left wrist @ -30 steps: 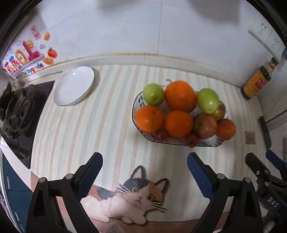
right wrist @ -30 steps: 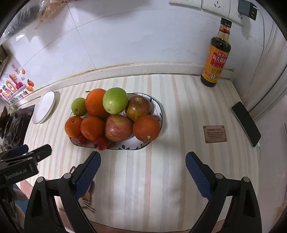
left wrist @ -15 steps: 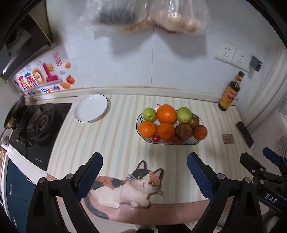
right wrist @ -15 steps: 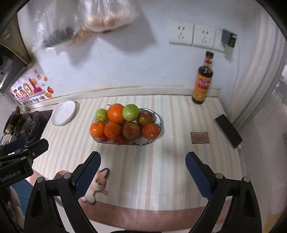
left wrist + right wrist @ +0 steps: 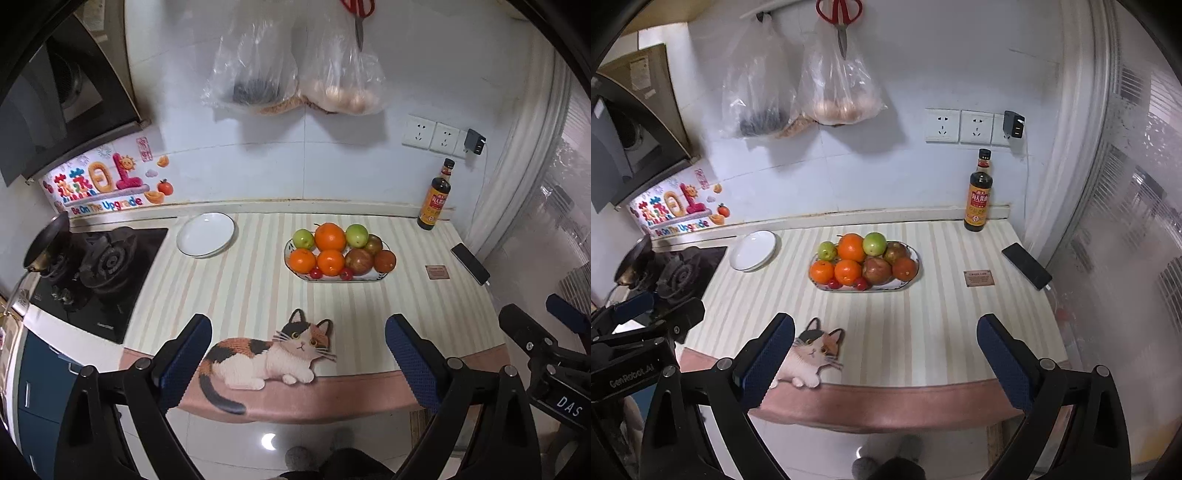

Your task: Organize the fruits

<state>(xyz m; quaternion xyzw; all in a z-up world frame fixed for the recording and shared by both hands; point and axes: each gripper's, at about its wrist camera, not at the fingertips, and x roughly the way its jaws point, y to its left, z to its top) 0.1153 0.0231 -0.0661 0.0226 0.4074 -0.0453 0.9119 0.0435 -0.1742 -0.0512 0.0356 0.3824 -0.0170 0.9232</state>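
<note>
Striped counter [image 5: 251,280]; fruit dish [image 5: 369,277] heaped: oranges, green apples, red apples. Both grippers' fingers spread, empty.

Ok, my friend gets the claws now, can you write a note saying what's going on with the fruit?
Left claw: open, empty, held back over the counter's front edge.
Right claw: open, empty, also held back from the counter.
Fruit: all piled in the oval dish mid-counter: oranges, green apples, reddish apples, small red ones in front.
White plate: empty, to the dish's left near the stove.
Done: no fruit is out of the dish.
Left: all the sorting.
</note>
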